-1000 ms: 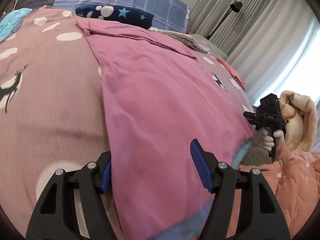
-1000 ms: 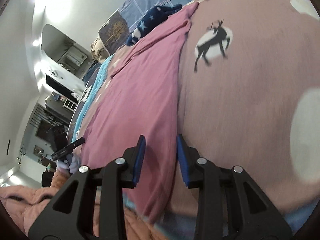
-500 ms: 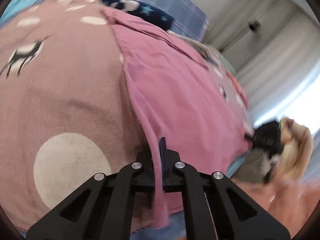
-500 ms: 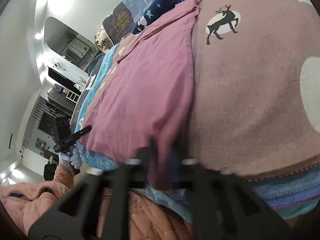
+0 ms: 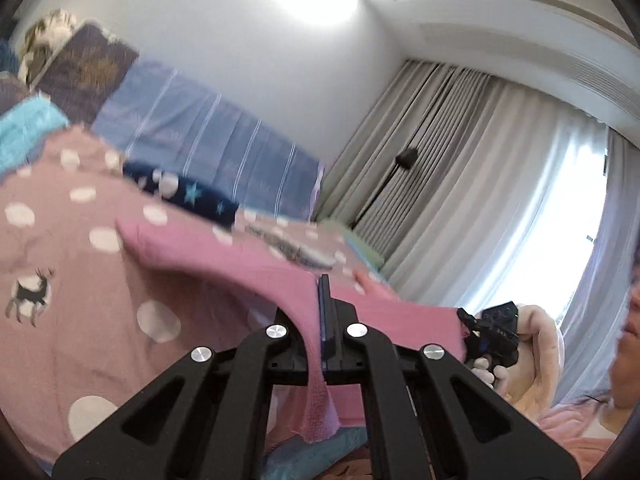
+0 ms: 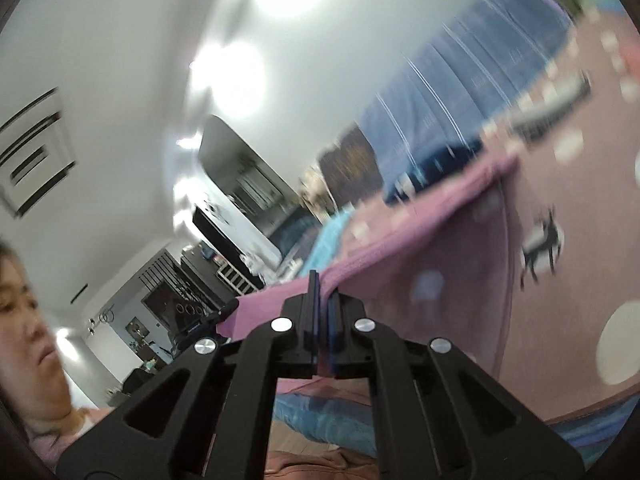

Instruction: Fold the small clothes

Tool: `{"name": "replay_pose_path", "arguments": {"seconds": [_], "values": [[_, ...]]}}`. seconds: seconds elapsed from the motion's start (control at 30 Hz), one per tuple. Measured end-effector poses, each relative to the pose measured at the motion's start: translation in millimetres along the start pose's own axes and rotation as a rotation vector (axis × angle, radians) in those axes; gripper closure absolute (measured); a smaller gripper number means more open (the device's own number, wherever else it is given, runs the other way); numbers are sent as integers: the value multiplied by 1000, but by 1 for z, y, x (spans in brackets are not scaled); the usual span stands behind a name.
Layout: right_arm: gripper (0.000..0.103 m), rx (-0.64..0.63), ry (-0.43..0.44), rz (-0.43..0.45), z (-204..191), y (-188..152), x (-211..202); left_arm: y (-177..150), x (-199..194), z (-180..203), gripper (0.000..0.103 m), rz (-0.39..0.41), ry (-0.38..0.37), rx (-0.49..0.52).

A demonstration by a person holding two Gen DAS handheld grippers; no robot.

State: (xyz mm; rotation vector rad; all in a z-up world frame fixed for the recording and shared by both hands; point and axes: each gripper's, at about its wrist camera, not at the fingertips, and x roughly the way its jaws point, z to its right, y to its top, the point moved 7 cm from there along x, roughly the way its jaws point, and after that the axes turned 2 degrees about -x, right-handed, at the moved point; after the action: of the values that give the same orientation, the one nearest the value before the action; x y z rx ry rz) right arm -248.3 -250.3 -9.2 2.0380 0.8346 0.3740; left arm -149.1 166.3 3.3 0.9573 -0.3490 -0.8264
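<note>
A pink garment lies on the bed with its near hem lifted off the blanket. My left gripper is shut on the hem's left corner, and cloth hangs down between the jaws. My right gripper is shut on the hem's right corner of the same garment. Each gripper shows in the other's view: the right one at the garment's far corner, the left one likewise. Both views are blurred.
The bed carries a dusty-pink blanket with white dots and deer. A navy star-print cloth and a blue striped pillow lie at the head. Grey curtains and a floor lamp stand behind. The person's face is close.
Both grippers closed on the garment's near hem corners and lifted them up off the bed. The cameras tilted upward, so wall and ceiling now fill the top.
</note>
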Motion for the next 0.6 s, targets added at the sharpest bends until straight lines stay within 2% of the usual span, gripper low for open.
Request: {"name": "replay_pose_path", "arguments": {"seconds": [0.07,0.13,0.17,0.3,0.4,0.6], "values": [[100,-67,-30,51,-16,8,-17,0,-5,0,101,21,36,20],[100,-89,-69,63,-16,13,-23,-3,4,-9,101,5,42,-6],[100,-81,-117,41,-6,13,-17,-5,11,-19,101,-7,52,-30],[100,9,-146,-8,30,11,12,-9,45,-51,101,-56,86,-111],[100,51,-172,-26,55,14,33,0,65,-67,101,-62,100,-140],[100,124,-221,6,103,55,77,32,107,-101,101,-78,158,-157]]}}
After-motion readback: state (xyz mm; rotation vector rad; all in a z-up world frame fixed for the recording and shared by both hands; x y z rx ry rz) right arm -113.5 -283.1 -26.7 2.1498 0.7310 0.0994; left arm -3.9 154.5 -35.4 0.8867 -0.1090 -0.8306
